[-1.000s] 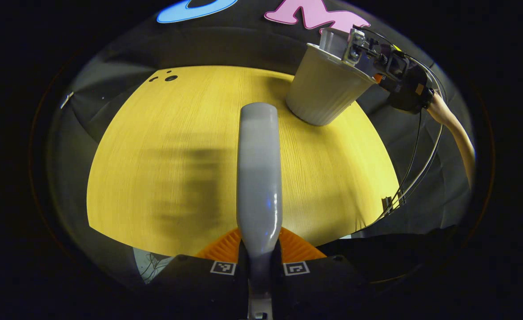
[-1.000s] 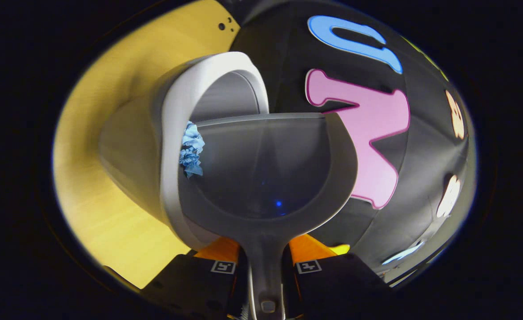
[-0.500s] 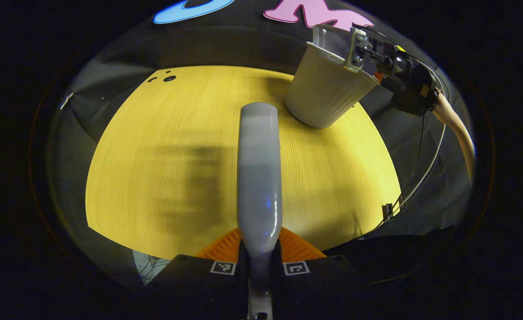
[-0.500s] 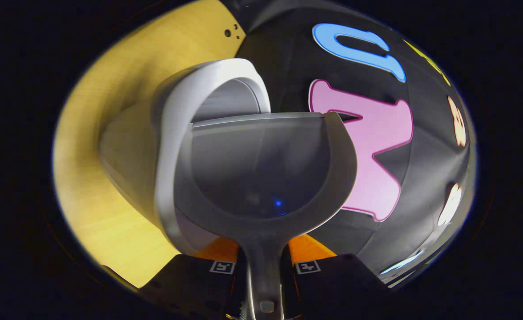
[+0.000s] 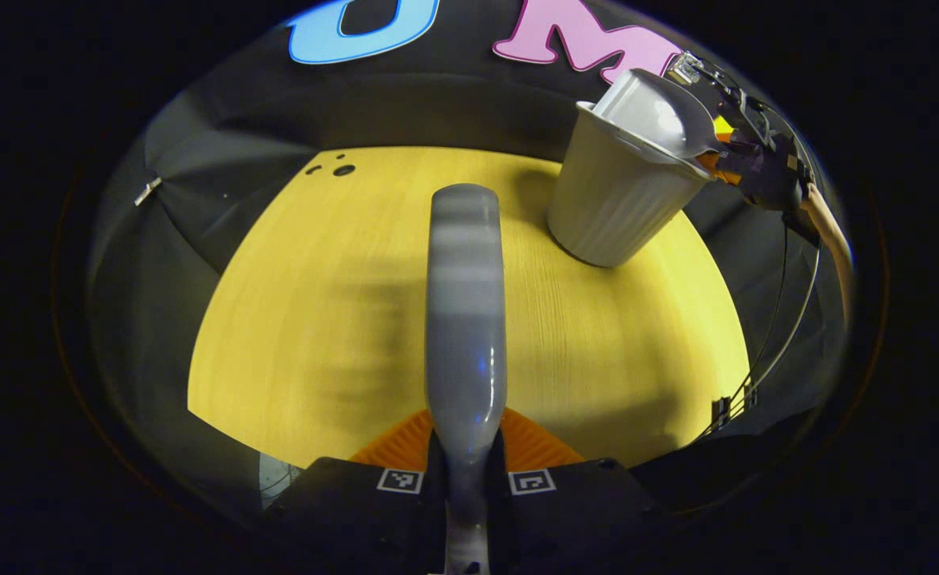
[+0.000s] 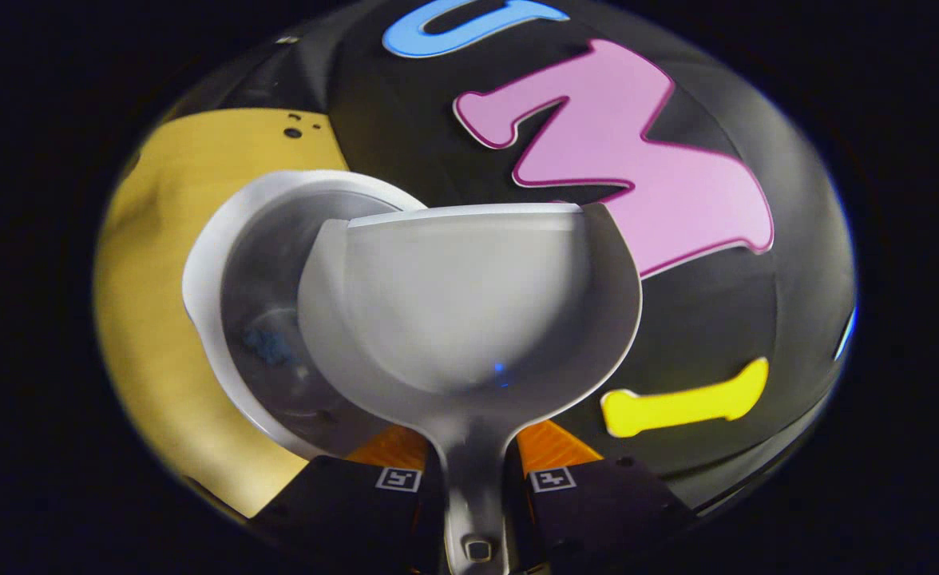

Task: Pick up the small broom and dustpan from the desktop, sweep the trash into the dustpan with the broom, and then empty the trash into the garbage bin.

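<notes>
My left gripper [image 5: 467, 438] is shut on the grey small broom [image 5: 465, 303], which points forward above the yellow desktop [image 5: 318, 319]. At the far right of that table stands the white ribbed garbage bin [image 5: 613, 208]. The grey dustpan [image 5: 661, 112] hangs over its mouth, held by my right gripper [image 5: 749, 152]. In the right gripper view, my right gripper [image 6: 472, 449] is shut on the handle of the dustpan [image 6: 469, 311]. Its scoop looks empty and half covers the bin's rim [image 6: 198, 271]. Blue crumpled trash [image 6: 266, 345] lies inside the bin.
A person's forearm [image 5: 829, 231] and cables [image 5: 781, 319] hang off the table's right edge. Small dark holes [image 5: 343, 170] mark the table's far left corner. The black cloth wall stands close behind the bin.
The blue trash slid off the dustpan and now lies in the bin. The dustpan has turned from tipped sideways to level over the bin. The left gripper with the broom shifted slightly.
</notes>
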The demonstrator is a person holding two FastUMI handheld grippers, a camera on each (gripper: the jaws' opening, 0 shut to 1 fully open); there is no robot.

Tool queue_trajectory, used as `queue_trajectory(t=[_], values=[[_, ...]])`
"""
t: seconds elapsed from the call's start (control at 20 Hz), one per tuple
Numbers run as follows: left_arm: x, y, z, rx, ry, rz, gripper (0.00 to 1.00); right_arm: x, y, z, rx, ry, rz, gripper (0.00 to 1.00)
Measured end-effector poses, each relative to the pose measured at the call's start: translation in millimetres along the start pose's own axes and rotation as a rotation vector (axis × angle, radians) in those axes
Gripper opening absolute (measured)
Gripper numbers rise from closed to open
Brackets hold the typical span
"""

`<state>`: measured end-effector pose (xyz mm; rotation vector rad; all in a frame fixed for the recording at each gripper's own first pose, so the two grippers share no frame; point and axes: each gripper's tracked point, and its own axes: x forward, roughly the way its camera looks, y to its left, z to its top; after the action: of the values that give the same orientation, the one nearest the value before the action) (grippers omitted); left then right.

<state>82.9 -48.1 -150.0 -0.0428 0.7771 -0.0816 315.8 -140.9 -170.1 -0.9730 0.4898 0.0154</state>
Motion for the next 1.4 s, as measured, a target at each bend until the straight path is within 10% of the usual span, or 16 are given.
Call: queue_trajectory(t=[0.6, 1.4], values=[[-10.5, 46.9, 22.8, 0.024, -0.139, -0.009, 0.25, -62.7, 29.5, 25.7, 0.641, 0.031, 0.209, 0.34], [58.4, 122.1, -56.1, 0.177, 0.053, -0.099, 0.24, -231.0, 253.0, 26.3, 0.988, 0.255, 0.421, 0.31]])
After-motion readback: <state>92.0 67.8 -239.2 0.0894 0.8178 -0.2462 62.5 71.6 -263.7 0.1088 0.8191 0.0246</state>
